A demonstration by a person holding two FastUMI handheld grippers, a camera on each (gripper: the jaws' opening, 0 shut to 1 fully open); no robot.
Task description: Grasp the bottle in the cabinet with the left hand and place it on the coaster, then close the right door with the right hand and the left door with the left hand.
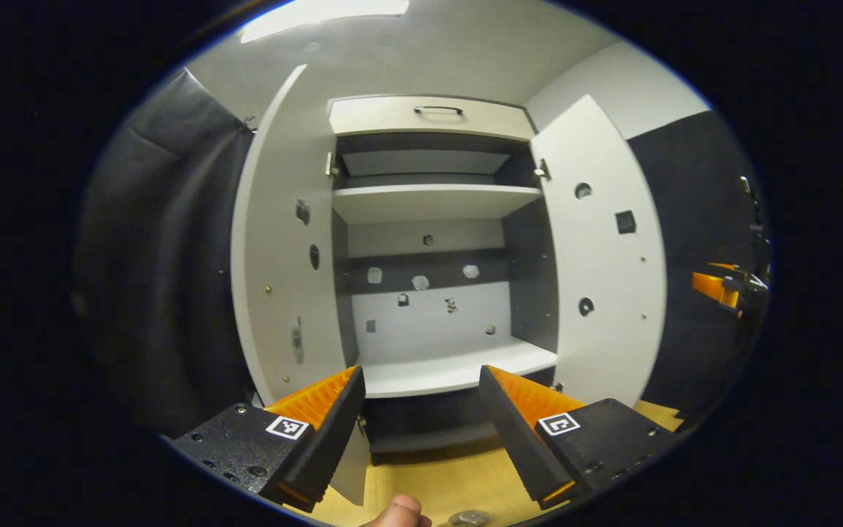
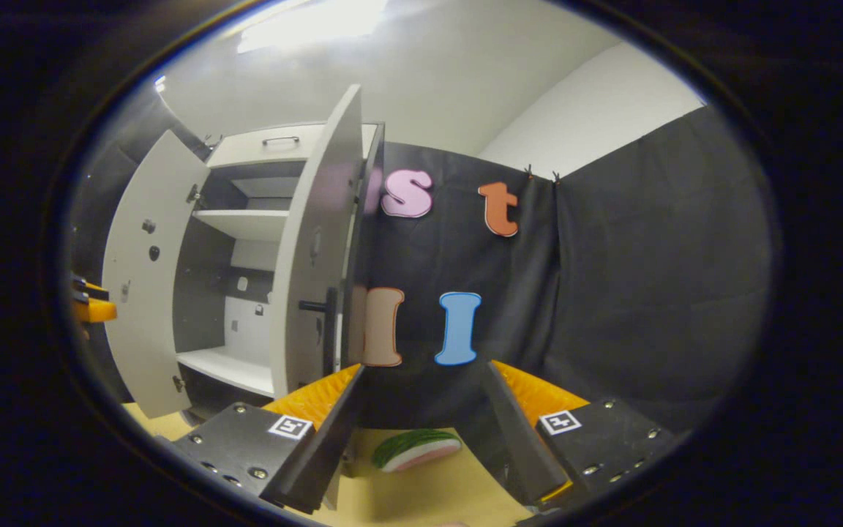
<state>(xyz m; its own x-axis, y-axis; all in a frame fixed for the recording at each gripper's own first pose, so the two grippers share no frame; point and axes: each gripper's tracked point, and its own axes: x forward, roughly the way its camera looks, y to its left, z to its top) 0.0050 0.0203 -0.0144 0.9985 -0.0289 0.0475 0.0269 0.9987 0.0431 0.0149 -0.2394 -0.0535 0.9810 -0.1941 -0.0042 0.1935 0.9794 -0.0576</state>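
Observation:
The white cabinet (image 1: 429,197) stands straight ahead in the left gripper view with both doors swung wide; its white shelves (image 1: 458,369) are bare. My left gripper (image 1: 421,373) is open in front of the lower shelf, nothing between its orange fingers. A round grey object (image 1: 469,518), too cropped to identify, lies at the bottom edge beside a fingertip (image 1: 399,509). In the right gripper view my right gripper (image 2: 423,369) is open, just right of the right door (image 2: 315,249) and its black handle (image 2: 328,322). A green-and-pink watermelon-slice piece (image 2: 418,448) lies on the table between its fingers.
The left door (image 1: 282,241) and the right door (image 1: 601,256) jut toward me. The cabinet stands on a wooden tabletop (image 1: 436,483). Black cloth (image 2: 612,293) walls the booth. The other gripper (image 1: 718,287) hangs at the far right; a top drawer (image 1: 432,116) is shut.

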